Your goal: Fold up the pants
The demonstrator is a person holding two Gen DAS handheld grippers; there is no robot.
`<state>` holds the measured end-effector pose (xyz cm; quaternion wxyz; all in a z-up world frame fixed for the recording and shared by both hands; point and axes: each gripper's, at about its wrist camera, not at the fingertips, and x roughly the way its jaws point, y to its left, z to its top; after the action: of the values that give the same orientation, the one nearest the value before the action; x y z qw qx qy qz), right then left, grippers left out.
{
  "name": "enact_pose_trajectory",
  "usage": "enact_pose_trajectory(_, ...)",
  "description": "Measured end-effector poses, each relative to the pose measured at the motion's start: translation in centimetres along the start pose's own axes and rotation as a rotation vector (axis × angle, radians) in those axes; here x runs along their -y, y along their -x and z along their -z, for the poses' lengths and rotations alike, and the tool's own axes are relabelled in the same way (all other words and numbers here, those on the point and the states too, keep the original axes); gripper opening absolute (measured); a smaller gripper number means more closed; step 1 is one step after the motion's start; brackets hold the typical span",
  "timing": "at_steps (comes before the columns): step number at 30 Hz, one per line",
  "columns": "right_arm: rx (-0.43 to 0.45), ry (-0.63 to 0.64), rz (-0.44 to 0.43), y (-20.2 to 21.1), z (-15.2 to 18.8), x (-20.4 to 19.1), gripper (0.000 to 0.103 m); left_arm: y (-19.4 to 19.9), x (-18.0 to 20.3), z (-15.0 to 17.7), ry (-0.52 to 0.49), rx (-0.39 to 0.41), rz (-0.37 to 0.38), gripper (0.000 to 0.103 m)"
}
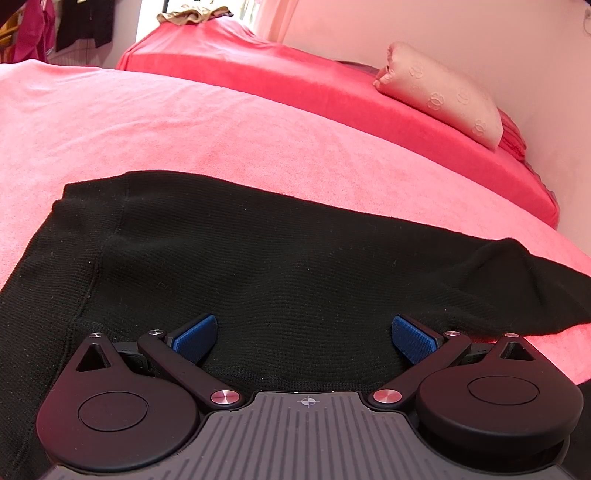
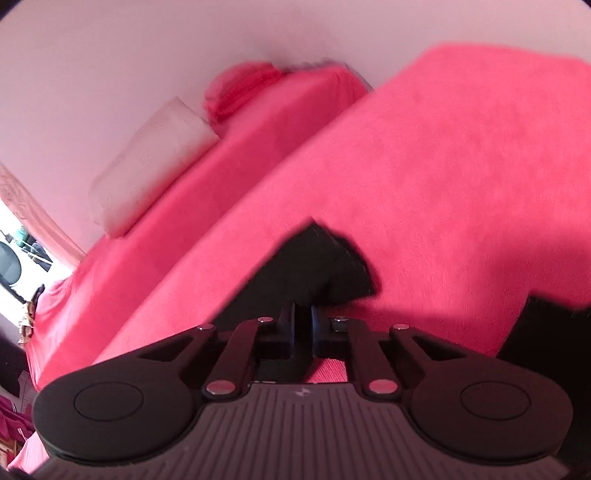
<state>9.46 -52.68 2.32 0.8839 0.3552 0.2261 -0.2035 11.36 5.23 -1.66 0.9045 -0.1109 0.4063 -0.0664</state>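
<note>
On the pink bedspread [image 1: 147,122] the black pants [image 1: 258,258] lie flat; the left gripper [image 1: 304,338] hovers released above them, while the right gripper [image 2: 303,325] is clenched on a hem corner. That shallow pinch could slip, dropping the fold crooked.

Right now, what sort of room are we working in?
Most likely a bedroom: black pants lie on a pink bedspread, a pale embossed pillow sits against the wall, and clothes hang behind.
</note>
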Motion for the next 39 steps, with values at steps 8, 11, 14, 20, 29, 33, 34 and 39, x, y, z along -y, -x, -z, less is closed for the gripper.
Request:
enact_pose_trajectory(8, 0.004, 0.068, 0.127, -1.7, 0.3, 1.3, 0.006, 0.1, -0.1, 0.0, 0.009, 0.004, 0.006, 0.103)
enact_pose_trajectory(11, -0.001, 0.081, 0.122, -1.4, 0.5, 1.2, 0.023, 0.1, 0.0, 0.0, 0.005, 0.004, 0.003, 0.103)
enact_pose_trajectory(14, -0.004, 0.066, 0.11, -1.1, 0.2, 1.3, 0.044, 0.1, 0.0, 0.1, 0.011, 0.006, 0.006, 0.103)
enact_pose_trajectory(20, -0.008, 0.125, 0.092, -1.0, 0.9, 0.8, 0.067, 0.1, -0.1, 0.1, 0.011, 0.006, 0.006, 0.103)
enact_pose_trajectory(29, 0.009, 0.356, 0.144, -1.3, 3.1, -2.1, 0.008, 0.1, -0.1, 0.1, 0.011, 0.007, 0.007, 0.103)
enact_pose_trajectory(33, 0.068, 0.258, 0.143, -0.7, 1.8, -0.9, 0.007, 0.1, -0.2, 0.0, 0.014, 0.008, 0.009, 0.103)
enact_pose_trajectory(34, 0.046, 0.248, 0.169, -1.1, 1.7, -0.5, 0.005, 0.1, -0.2, 0.0, 0.014, 0.008, 0.01, 0.103)
enact_pose_trajectory(39, 0.067, 0.273, 0.201, -0.3, 1.6, -0.5, 0.018, 0.1, -0.3, 0.0, 0.022, 0.011, 0.016, 0.103)
